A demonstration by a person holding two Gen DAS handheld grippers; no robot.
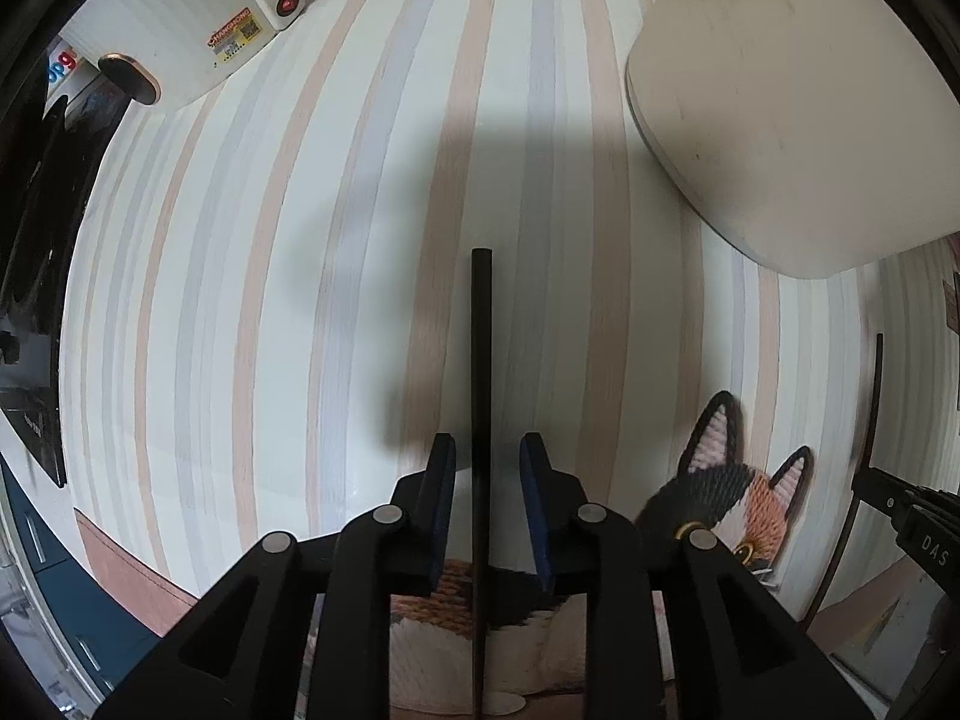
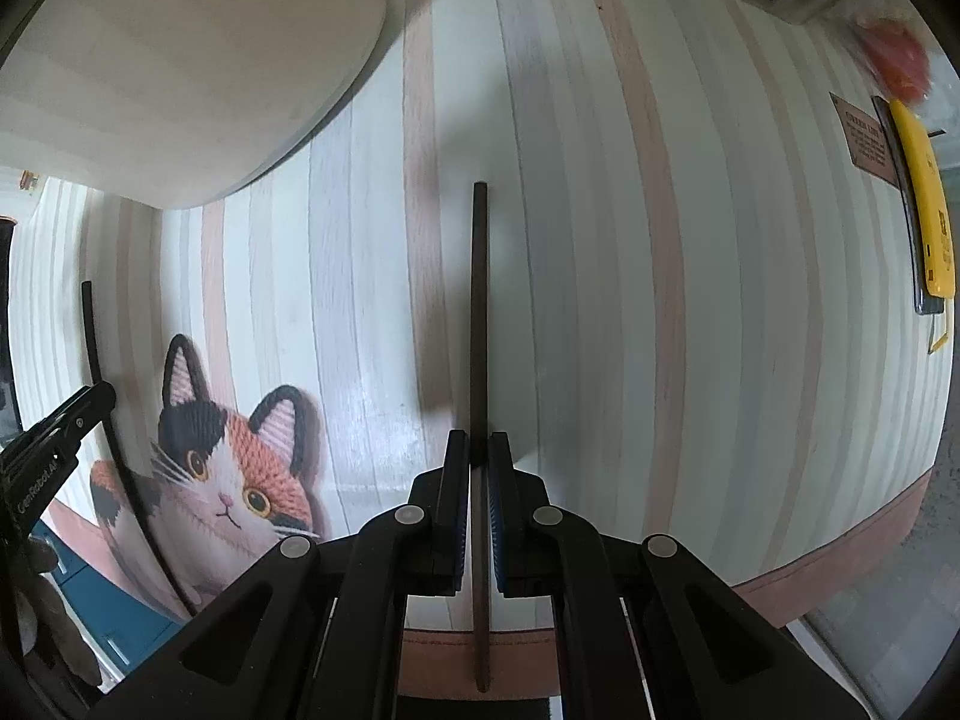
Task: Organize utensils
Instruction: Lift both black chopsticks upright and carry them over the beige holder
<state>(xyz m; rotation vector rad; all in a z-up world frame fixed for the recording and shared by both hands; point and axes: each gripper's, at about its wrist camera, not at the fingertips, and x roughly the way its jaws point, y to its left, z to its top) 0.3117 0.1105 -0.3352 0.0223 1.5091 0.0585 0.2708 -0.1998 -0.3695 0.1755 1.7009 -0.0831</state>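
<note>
In the left wrist view a black chopstick lies lengthwise between the fingers of my left gripper, which is open with a gap on both sides of the stick. It rests partly over the cat-shaped mat. In the right wrist view my right gripper is shut on a dark brown chopstick that points forward over the striped table. The left gripper's tip and the black chopstick show at the left there. The right gripper's tip and its chopstick show at the right edge of the left view.
A cream tray stands at the back, also in the right wrist view. A white appliance with a red switch sits far left. A yellow object and a brown card lie at the far right. The table's front edge is close.
</note>
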